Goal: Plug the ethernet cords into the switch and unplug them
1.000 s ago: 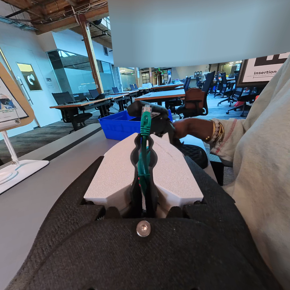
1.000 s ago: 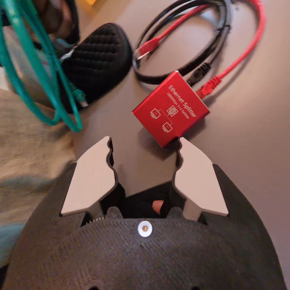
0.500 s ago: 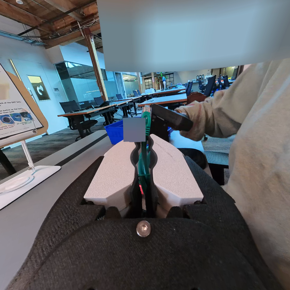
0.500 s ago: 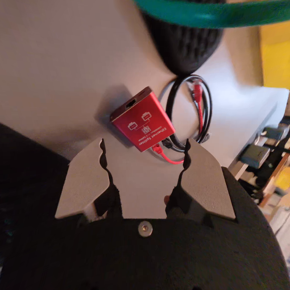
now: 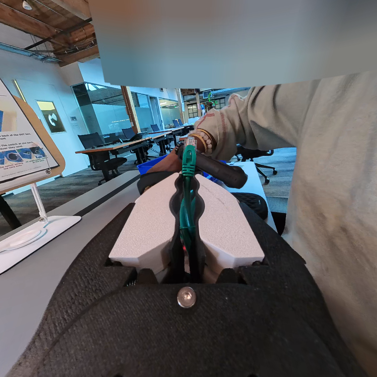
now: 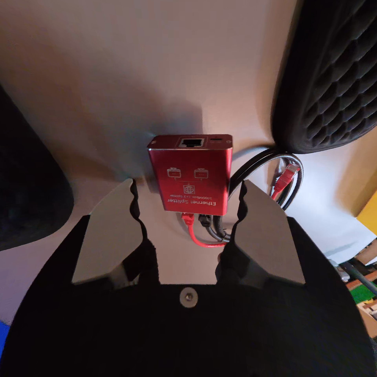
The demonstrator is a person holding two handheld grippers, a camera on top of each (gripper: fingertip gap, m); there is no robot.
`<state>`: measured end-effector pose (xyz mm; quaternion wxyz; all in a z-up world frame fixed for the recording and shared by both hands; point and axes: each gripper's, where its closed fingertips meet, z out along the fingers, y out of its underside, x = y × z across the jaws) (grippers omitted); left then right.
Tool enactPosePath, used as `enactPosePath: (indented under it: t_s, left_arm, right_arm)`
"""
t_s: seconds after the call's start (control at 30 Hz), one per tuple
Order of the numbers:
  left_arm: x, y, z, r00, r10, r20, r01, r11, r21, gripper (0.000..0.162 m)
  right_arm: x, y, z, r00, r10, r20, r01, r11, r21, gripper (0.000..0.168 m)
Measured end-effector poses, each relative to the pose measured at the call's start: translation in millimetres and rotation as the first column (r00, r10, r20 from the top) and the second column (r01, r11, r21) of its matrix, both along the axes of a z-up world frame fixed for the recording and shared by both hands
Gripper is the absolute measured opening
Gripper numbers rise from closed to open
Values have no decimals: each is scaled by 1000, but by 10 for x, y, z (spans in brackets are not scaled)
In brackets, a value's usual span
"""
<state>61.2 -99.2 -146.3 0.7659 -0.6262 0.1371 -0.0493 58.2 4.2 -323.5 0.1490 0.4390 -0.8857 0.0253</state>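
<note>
1. On a grey office surface [image 6: 102, 81], the red switch [image 6: 191, 175] lies flat, one port facing away and vacant.
2. The right gripper [image 6: 188, 204] hovers, jaws apart, apparently to steady it.
3. The left gripper [image 5: 186, 183] clamps the green ethernet cord [image 5: 188, 161], plug forward for insertion.

A large blurred patch covers the top centre and upper right of the left wrist view, so we see nothing of what lies behind it. The green cord [image 5: 187, 206] drops out of sight between the closed fingers of the left gripper [image 5: 186, 179], and we cannot follow its length. The sign stand [image 5: 24, 146] is cut by the left edge.

In the right wrist view, the red cord [image 6: 193, 234] and black cord [image 6: 206, 221] meet the near end of the red switch [image 6: 191, 177], but its ports there are hidden; they are perhaps plugged in. The black mesh pad [image 6: 334, 81] runs off the upper right, and a dark shape at the left edge is too dim to identify.
</note>
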Motion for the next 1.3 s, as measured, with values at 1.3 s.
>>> enactPosePath:
  t_s: [1.3]
  left_arm:
    - [-16,525,-763,906,-40,-420,-281,686,-671,9]
  right_arm:
    - [333,91,833,246,-804,541,960,277,-25,68]
